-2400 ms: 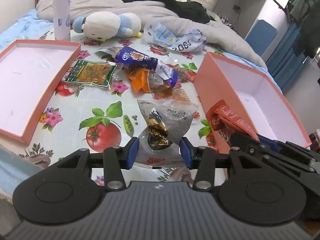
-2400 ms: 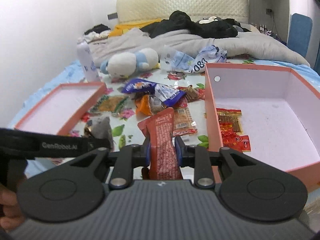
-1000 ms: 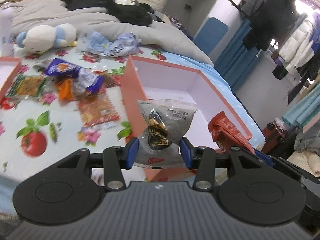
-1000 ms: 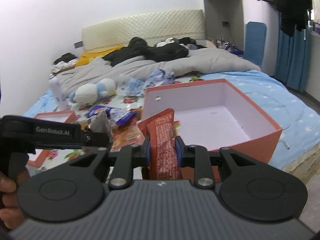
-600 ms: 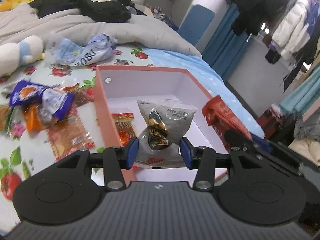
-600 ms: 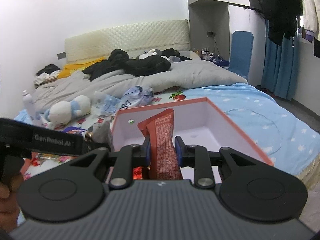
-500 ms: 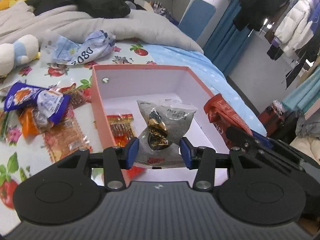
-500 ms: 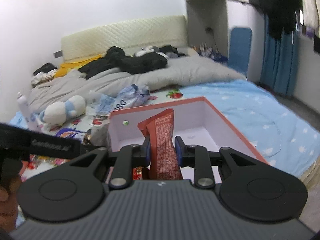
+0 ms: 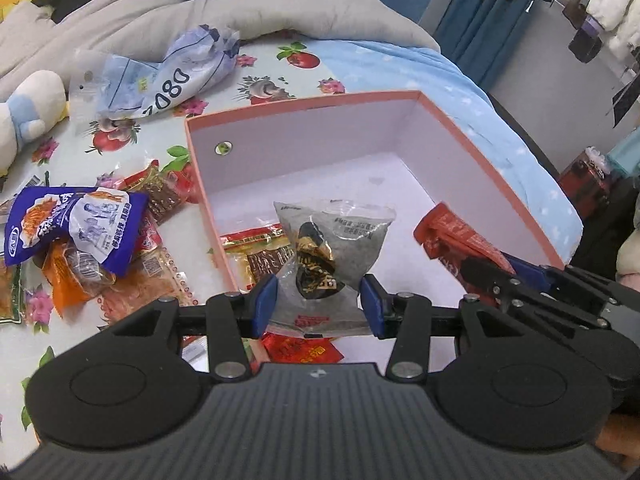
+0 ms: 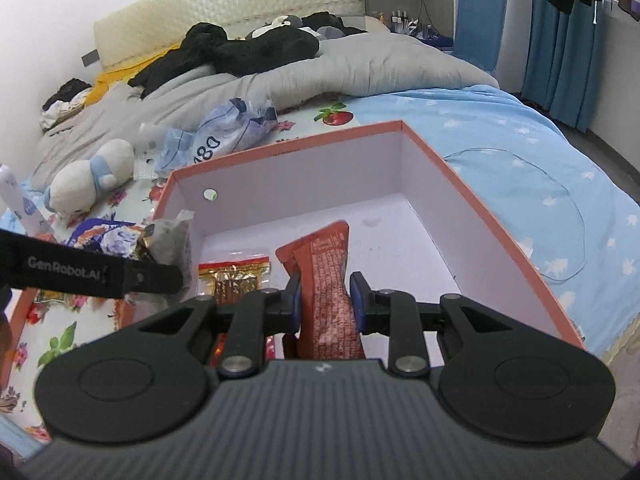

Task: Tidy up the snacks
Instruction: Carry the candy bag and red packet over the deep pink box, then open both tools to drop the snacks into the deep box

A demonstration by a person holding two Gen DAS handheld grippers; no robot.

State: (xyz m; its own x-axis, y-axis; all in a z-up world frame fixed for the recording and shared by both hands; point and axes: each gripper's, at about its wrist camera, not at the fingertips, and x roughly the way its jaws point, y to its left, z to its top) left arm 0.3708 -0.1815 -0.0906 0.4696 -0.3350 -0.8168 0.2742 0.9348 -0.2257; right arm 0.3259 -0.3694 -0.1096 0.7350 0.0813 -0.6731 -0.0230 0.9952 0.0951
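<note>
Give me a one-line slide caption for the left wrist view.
Left gripper grips a clear plastic snack bag over the open orange cardboard box, beside the right gripper's red snack packet.

- The bed [image 9: 360,56] carries a fruit-print cloth [image 9: 264,80].
- On the cloth stands the pink box [image 9: 480,160].
- Left of the box lies a snack pile [image 9: 80,232].
- Beyond it: crumpled blue bag [image 9: 172,72], plush toy [image 10: 86,178], grey duvet [image 10: 360,64].
</note>
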